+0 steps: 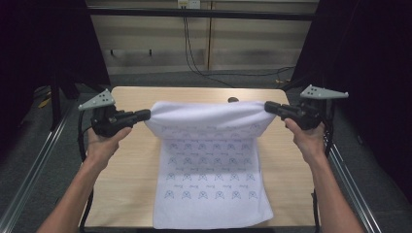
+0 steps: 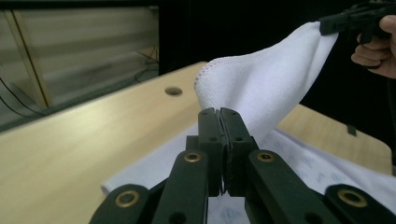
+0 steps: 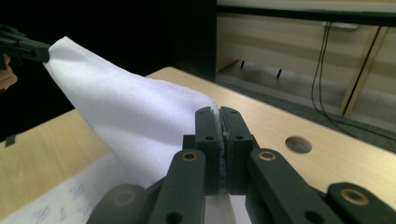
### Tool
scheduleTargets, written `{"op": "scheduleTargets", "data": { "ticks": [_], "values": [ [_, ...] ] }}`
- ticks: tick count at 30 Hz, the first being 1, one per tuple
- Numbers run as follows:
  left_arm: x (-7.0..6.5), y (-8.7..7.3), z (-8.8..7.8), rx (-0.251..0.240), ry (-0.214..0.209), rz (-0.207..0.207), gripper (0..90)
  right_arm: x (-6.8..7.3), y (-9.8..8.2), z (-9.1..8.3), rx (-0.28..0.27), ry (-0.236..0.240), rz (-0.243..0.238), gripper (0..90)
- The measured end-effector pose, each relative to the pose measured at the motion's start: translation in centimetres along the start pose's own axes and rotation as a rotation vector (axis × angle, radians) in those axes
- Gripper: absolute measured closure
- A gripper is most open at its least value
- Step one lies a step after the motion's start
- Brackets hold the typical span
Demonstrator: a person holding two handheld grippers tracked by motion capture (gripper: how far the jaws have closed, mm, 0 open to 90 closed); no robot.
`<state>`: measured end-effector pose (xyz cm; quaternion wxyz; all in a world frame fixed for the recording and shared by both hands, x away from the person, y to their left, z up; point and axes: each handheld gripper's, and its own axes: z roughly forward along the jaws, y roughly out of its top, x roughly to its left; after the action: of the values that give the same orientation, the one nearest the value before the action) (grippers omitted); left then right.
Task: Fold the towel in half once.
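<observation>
Near edge of the bench (image 1: 126,194): the white printed towel (image 1: 211,170) lies flat here, its far end lifted clear of the wood. I have my left gripper (image 1: 145,115) clamped shut on the towel's far-left corner and my right gripper (image 1: 268,107) clamped shut on its far-right corner. Beyond the lifted fold, a round hole (image 1: 233,100) in the bench.

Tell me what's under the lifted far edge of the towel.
Under the raised far edge of the towel, held by the left gripper and right gripper, its printed part lies on the table. The fold hides the tabletop behind it.
</observation>
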<state>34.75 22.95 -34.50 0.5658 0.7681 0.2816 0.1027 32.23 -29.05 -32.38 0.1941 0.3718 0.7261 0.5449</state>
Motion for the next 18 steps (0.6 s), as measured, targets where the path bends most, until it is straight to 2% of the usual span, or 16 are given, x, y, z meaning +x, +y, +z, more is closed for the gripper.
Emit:
{"op": "scheduleTargets", "data": {
  "ticks": [1, 2, 4, 5, 7, 8, 9, 10, 11, 12, 15, 16, 17, 18],
  "values": [
    [0.0, 0.0, 0.0, 0.0, 0.0, 0.0, 88.5, 0.0, 0.0, 0.0, 0.0, 0.0, 0.0, 86.9],
    [-0.3, -0.8, -0.1, 0.007, -0.006, -0.005, 88.5, 0.3, -0.7, -0.2, 0.014, 0.005, -0.004, 87.0],
    [-0.8, -2.3, -0.4, 0.016, -0.031, -0.019, 88.5, 0.9, -2.4, -0.7, 0.025, 0.03, 0.003, 87.0],
    [-1.1, -2.8, -0.7, 0.017, -0.042, -0.025, 88.5, 1.5, -3.8, -1.3, 0.039, 0.039, 0.005, 87.0],
    [-1.8, -3.6, -1.2, 0.02, -0.054, -0.028, 88.5, 1.8, -4.3, -1.6, 0.041, 0.048, 0.009, 86.9],
    [-2.3, -4.0, -1.5, 0.016, -0.059, -0.023, 88.4, 2.7, -5.3, -2.4, 0.042, 0.056, 0.003, 86.9],
    [-2.8, -4.5, -1.7, 0.017, -0.064, -0.018, 88.4, 2.7, -5.3, -2.4, 0.042, 0.056, 0.003, 86.9],
    [-3.2, -5.1, -1.8, 0.029, -0.069, -0.015, 88.4, 3.2, -5.7, -2.8, 0.045, 0.062, 0.006, 86.9],
    [-3.6, -5.9, -1.8, 0.045, -0.073, -0.017, 88.3, 4.1, -6.9, -3.4, 0.061, 0.078, 0.006, 86.9],
    [-3.8, -6.7, -1.7, 0.07, -0.077, -0.02, 88.3, 4.1, -6.9, -3.4, 0.061, 0.078, 0.006, 86.9],
    [-4.1, -9.5, -1.0, 0.132, -0.097, -0.055, 88.2, 5.0, -9.6, -3.6, 0.138, 0.089, 0.004, 86.8],
    [-4.3, -11.3, -0.4, 0.169, -0.104, -0.072, 88.2, 5.3, -11.6, -3.4, 0.204, 0.091, 0.011, 86.7],
    [-4.3, -11.3, -0.4, 0.169, -0.104, -0.072, 88.1, 5.3, -11.6, -3.4, 0.204, 0.091, 0.011, 86.7],
    [-4.7, -12.8, -0.2, 0.212, -0.121, -0.087, 88.0, 5.4, -13.6, -3.3, 0.249, 0.112, 0.039, 86.6]
  ]
}}
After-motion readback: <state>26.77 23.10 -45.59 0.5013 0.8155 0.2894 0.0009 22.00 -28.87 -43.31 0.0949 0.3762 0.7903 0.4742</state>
